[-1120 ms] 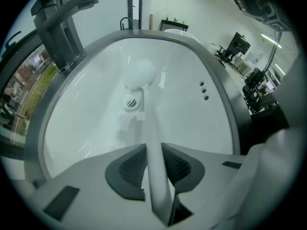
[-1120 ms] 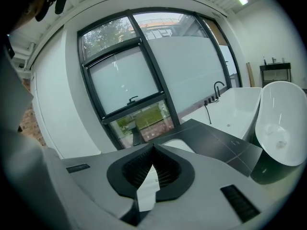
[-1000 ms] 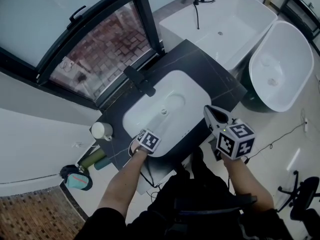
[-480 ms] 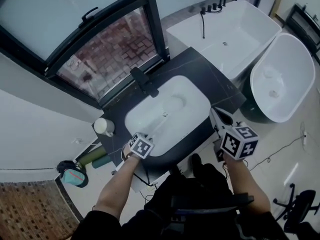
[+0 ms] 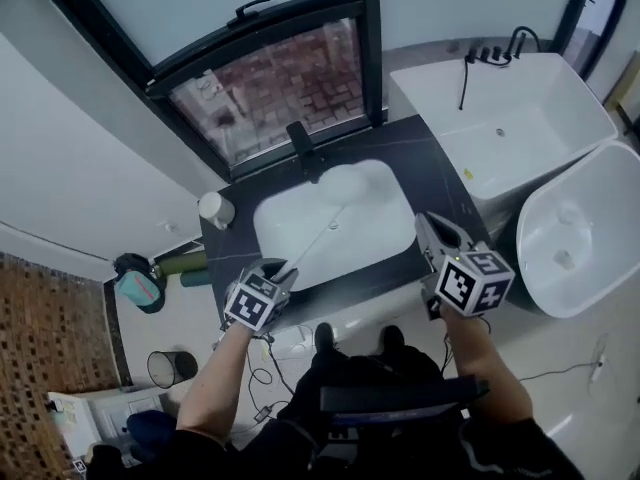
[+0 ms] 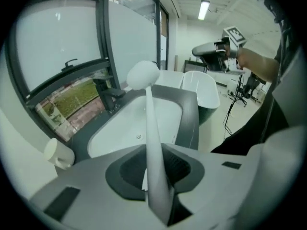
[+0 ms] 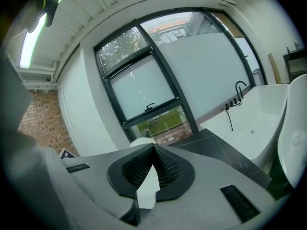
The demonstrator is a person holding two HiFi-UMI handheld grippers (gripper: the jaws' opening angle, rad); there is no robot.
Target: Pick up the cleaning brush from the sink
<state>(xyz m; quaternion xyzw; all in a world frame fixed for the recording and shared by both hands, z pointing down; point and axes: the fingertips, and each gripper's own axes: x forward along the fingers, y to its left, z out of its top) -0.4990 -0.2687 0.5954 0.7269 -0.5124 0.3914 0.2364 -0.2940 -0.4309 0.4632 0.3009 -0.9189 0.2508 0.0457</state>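
White plastic from end to end, the cleaning brush (image 6: pixel 151 128) is clamped by the tail of its slim handle between the jaws of the left gripper (image 5: pixel 282 274). Its rounded head reaches out over the white sink (image 5: pixel 266 240), close to the black faucet (image 5: pixel 303 148). From the left gripper view the head looks clear of the basin, so I judge the pickup to be in its lifting stage; in the head view, white on white makes the gap hard to confirm. The grip sits far from the head, so the brush acts as a long lever, and a loose squeeze would probably let it swivel or droop. A firm pinch and a smooth, straight rise should suit best, with the handle's tilt unchanged and the head held over the basin so any drips fall there. The main hazard is the faucet just beside the head: drawing the brush toward the person before swinging it sideways would likely avoid a knock. The right gripper (image 5: pixel 422 224) hangs over the dark counter (image 5: pixel 445 183) edge, jaws together on nothing, well apart from the brush, and is best left out of the way.
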